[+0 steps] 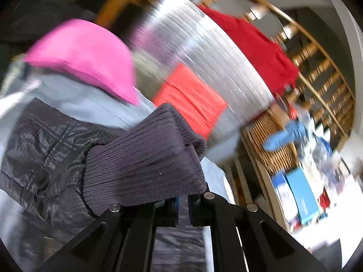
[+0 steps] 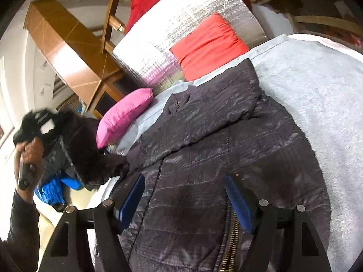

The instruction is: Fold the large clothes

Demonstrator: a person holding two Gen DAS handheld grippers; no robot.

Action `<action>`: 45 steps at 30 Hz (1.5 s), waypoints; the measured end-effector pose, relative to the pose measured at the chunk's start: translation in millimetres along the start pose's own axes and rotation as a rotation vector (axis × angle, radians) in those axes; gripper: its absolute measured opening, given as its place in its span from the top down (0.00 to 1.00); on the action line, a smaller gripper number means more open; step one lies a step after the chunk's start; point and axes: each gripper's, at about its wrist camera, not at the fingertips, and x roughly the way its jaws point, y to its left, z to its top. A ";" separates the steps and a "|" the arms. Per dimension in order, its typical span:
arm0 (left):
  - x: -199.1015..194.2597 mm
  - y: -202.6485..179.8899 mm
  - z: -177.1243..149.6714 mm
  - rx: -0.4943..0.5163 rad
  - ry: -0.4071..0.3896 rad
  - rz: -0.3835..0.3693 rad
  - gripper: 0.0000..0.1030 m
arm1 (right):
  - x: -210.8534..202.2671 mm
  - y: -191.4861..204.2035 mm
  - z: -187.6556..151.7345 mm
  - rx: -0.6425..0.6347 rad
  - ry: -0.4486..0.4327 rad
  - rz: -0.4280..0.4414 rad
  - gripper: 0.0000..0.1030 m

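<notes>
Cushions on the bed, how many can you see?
2. A pink cushion lies by the dark jacket's collar; an orange-red cushion leans against the silver foil panel. The jacket could be hiding more.

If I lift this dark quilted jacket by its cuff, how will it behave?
The jacket looks puffy and limp, so it will probably drape and sag. Its shiny shell may slide over the blanket. The ribbed cuff should grip well in the left gripper.

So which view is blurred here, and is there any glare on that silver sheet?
Left wrist view: heavy motion blur streaks the silver sheet and shelves; only the ribbed cuff in the left gripper is fairly sharp. Right wrist view: mostly sharp, the jacket is clear, the sheet glares brightly, and the left gripper is smeared at the edge.
</notes>
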 end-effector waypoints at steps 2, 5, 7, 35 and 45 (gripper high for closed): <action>25.9 -29.2 -9.5 0.052 0.017 -0.008 0.94 | -2.3 -5.7 1.3 0.019 -0.012 0.009 0.25; 66.4 -60.1 -24.9 0.117 0.171 -0.070 0.71 | -4.5 -13.0 4.1 0.034 -0.021 0.019 0.25; 78.2 -58.9 -38.3 0.110 0.273 -0.051 0.37 | -5.5 -17.0 4.9 0.040 -0.025 0.016 0.24; -40.4 240.7 -98.9 -0.139 0.053 0.286 0.20 | 133.9 -44.8 94.4 0.543 0.121 0.008 0.22; -38.8 232.7 -74.3 -0.092 0.024 0.299 0.20 | 128.2 34.5 142.8 0.090 0.079 -0.245 0.88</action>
